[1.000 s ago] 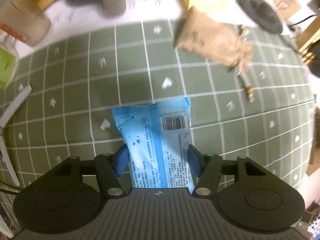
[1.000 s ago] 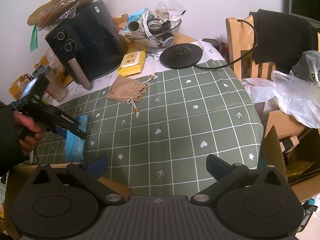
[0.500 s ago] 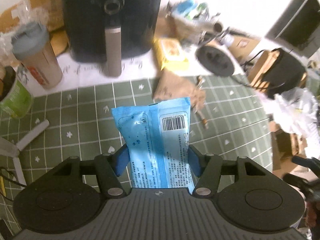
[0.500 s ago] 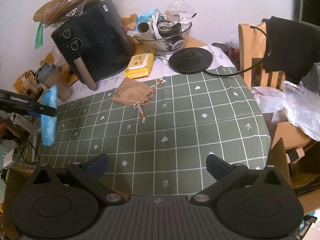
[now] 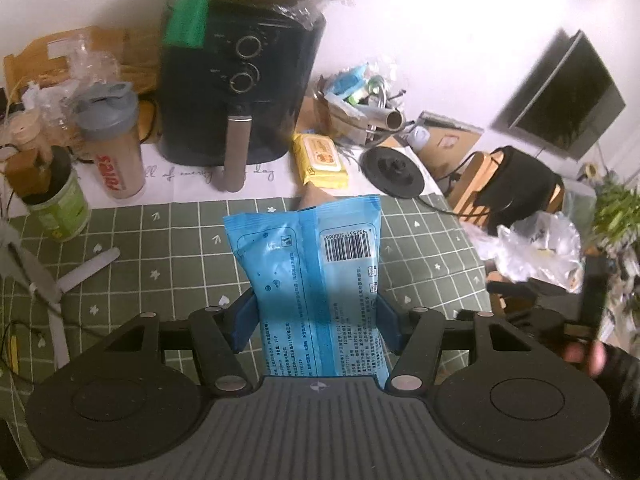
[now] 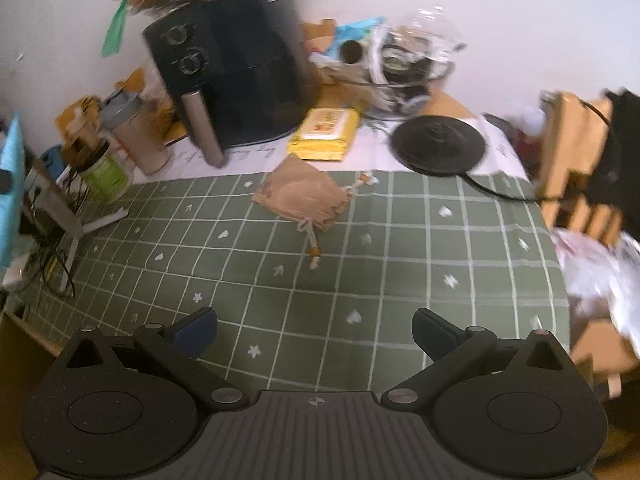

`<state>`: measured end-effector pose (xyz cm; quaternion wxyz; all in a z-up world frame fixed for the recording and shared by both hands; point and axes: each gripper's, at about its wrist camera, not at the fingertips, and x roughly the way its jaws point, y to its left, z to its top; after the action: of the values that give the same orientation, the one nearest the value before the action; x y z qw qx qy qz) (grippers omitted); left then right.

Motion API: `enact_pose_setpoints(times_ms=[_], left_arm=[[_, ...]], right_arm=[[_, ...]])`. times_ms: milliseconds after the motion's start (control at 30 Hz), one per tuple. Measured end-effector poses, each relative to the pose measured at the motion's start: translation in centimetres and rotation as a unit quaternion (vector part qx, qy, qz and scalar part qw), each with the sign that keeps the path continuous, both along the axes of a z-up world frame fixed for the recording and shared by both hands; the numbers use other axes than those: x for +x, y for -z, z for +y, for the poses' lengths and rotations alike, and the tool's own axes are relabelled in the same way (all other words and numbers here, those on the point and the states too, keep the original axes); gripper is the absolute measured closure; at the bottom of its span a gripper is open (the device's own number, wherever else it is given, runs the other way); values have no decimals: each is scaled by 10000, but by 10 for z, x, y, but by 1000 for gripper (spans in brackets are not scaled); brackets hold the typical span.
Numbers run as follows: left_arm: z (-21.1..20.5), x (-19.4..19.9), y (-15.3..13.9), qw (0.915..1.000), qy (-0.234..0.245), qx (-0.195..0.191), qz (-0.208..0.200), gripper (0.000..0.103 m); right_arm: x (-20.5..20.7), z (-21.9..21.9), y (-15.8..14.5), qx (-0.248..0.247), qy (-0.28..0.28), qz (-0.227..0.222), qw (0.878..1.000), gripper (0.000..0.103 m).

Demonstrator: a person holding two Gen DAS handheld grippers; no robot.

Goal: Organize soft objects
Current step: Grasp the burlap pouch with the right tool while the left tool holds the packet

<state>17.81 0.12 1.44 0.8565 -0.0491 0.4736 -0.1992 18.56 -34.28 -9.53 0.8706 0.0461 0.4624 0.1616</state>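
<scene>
Left gripper [image 5: 318, 320]: its two blue pads are clamped on the sides of a blue pack [image 5: 316, 280], which stands out forward between the fingers with its barcode face toward the camera. The pack is held in the air above the table [image 5: 168, 264], clear of the green checked cloth. In the right wrist view the same pack [image 6: 10, 184] shows as a blue strip at the left border of the frame, beyond the table's left edge.

Right gripper [image 6: 314, 330]: jaws spread wide with nothing between them, poised above the near edge of the table and pointing down toward the cloth.

Tan pouch [image 6: 302, 196]: a drawstring bag lying flat on the cloth near the far edge, its cord and beads trailing toward the table's middle. In the left wrist view only its tip shows above the blue pack.

Yellow pack [image 6: 326, 134]: lies just beyond the pouch on the white strip along the far edge, between the air fryer [image 6: 240, 80] and the black round base [image 6: 440, 144].

Far left corner: a shaker bottle [image 5: 114, 140] and a green tin [image 5: 60, 204] stand beside the fryer.

Far right in the left wrist view: a hand [image 5: 584, 354] on the other gripper's handle, blurred.
</scene>
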Motion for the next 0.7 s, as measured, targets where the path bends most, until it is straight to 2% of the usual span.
enact_pose_setpoints(times_ms=[367, 700], left_arm=[[32, -41, 2, 9978, -626, -137, 140, 44], [51, -72, 17, 9909, -1235, -243, 476, 44]], right_arm=[[49, 37, 34, -615, -938, -531, 9923, 1], [88, 82, 70, -1272, -1677, -990, 9726, 25]])
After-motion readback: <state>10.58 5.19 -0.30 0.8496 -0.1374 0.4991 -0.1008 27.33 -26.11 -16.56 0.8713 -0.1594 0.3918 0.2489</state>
